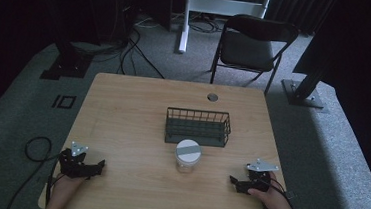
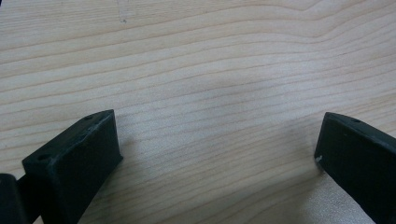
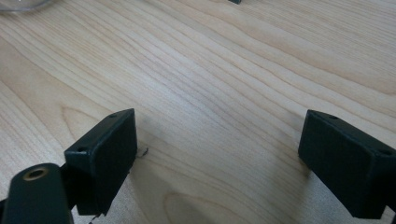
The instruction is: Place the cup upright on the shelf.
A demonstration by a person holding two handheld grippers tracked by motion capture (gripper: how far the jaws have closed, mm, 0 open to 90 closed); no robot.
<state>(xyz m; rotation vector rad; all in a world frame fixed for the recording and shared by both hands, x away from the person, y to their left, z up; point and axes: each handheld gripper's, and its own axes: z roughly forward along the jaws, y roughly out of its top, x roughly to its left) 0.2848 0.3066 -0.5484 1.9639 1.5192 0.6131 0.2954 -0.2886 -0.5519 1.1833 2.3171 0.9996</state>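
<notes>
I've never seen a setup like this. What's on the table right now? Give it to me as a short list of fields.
Surface: wooden table
Jar: clear jar with a grey lid, upright, near the table's middle
Basket: dark wire basket, just behind the jar
Left gripper: open, low over bare wood, holding nothing
Right gripper: open, low over bare wood, holding nothing
Beyond the table: folding chair

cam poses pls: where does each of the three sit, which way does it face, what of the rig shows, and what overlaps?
High view: above the person's side, facing forward and down on the table; forearms, left gripper, right gripper, jar, wire basket.
Left gripper view: rides the left gripper, facing down at the wood; jaws apart.
Right gripper view: rides the right gripper, same angle; jaws apart.
Shared: both gripper views show bare tabletop between open jaws.
</notes>
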